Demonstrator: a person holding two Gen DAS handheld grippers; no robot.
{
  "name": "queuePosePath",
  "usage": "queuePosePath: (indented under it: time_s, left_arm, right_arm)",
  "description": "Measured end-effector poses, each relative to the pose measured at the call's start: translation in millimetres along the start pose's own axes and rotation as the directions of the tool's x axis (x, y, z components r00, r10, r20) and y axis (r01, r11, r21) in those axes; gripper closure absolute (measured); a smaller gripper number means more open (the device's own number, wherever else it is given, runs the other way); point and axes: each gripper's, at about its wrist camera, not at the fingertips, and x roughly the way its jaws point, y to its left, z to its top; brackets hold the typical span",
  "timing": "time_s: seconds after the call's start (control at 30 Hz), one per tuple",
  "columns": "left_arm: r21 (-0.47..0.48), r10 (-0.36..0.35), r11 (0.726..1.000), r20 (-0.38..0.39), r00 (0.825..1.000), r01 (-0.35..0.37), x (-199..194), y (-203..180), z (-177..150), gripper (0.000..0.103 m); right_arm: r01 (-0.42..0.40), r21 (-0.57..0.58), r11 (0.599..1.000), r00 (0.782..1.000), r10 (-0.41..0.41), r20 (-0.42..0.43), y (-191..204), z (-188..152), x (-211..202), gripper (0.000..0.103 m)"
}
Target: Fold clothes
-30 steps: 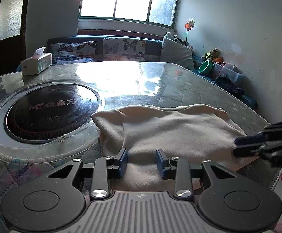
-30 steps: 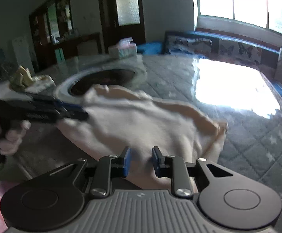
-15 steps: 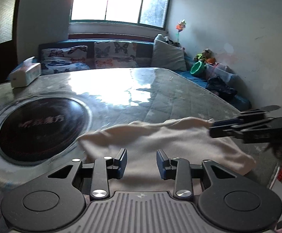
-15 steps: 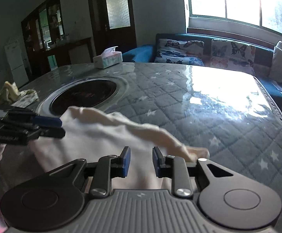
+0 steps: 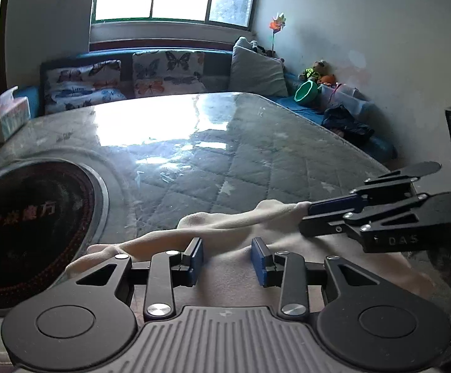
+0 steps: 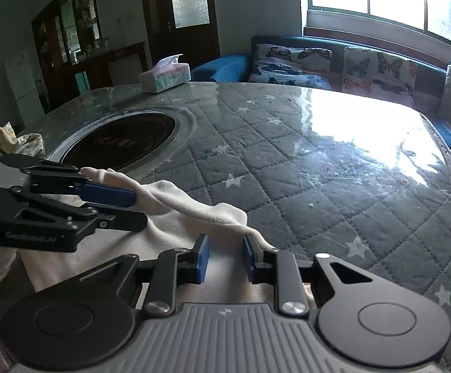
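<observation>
A cream garment lies bunched at the near edge of the quilted table; it also shows in the right wrist view. My left gripper sits over the cloth's left part, jaws parted with cloth between the pads. My right gripper sits over its right part, jaws parted with cloth between them. Each gripper shows side-on in the other's view, the right and the left, fingers lying along the cloth's far edge. Whether the pads pinch the cloth is unclear.
A round black induction hob is set into the table at left, also in the right wrist view. A tissue box stands at the far side. A crumpled rag lies at left. A sofa with butterfly cushions runs behind.
The cloth has been drawn toward the near table edge and bunched up; a second ago it lay spread wider. Both grippers have pulled back with it.
</observation>
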Motion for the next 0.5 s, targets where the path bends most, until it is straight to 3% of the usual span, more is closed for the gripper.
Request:
queuePosePath:
  time_s: [0.17, 0.33, 0.5]
  left_arm:
    - [-0.013, -0.003, 1.000, 0.043, 0.999, 0.004, -6.5, 3.0, 7.7, 0.065]
    - [-0.049, 0.029, 0.998, 0.018, 0.999, -0.028, 6.9, 14.5, 6.0, 0.067]
    - [-0.078, 0.004, 0.997, 0.031, 1.000, -0.002, 1.1, 19.2, 7.5, 0.067]
  right_arm:
    - [-0.005, -0.012, 1.000, 1.000, 0.006, 0.027, 2.8, 10.6, -5.2, 0.080]
    - [-0.008, -0.011, 1.000, 1.000, 0.008, -0.004, 4.2, 10.1, 12.0, 0.080]
    - [-0.003, -0.015, 1.000, 1.000, 0.003, 0.014, 6.1, 13.0, 5.5, 0.080]
